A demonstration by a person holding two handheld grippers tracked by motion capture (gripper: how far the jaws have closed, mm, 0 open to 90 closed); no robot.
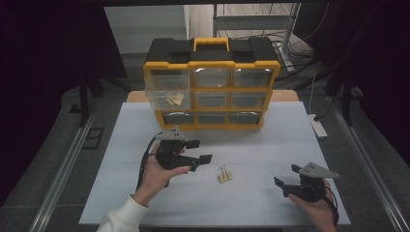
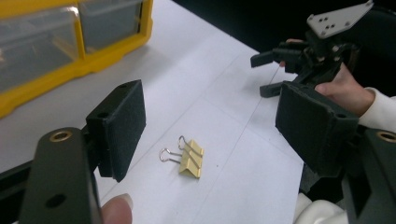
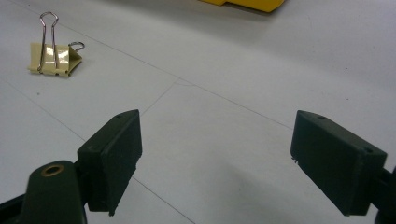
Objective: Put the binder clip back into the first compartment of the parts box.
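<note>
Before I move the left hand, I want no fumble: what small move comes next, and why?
Probably ease the left gripper down and forward until the yellow binder clip sits between its fingers. They stand open, the clip lies loose on the white table just ahead, and the right gripper is farther off.

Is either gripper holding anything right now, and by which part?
Nothing is held. The left gripper and right gripper both have open, empty jaws; the binder clip lies untouched on the table.
</note>
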